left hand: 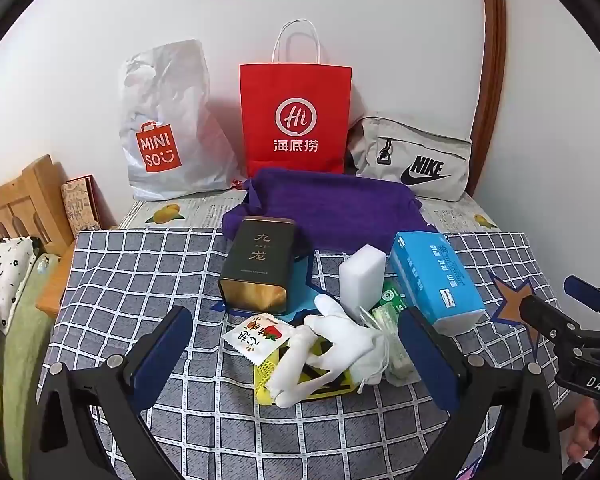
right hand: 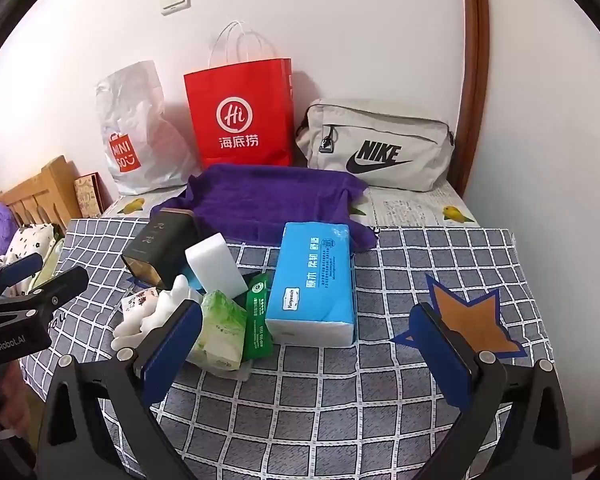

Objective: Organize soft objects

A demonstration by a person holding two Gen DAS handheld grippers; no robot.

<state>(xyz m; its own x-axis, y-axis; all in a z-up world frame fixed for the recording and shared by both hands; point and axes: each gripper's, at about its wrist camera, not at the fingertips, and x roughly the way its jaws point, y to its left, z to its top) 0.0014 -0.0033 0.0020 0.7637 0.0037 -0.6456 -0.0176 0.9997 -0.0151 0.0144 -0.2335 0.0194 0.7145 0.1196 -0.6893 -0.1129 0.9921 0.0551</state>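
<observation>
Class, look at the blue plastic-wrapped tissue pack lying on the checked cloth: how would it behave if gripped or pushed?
The blue plastic-wrapped tissue pack probably squashes under pressure, being soft-sided. Its glossy wrap looks slippery. Lying flat on the checked cloth, it should slide rather than roll.

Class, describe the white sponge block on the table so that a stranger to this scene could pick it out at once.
Start at the red paper bag against the wall, then come forward over the purple towel onto the checked cloth. There the white sponge block leans between the dark tin and the blue tissue pack. Unlike its neighbours, it is plain white, with no print or wrapper.
</observation>
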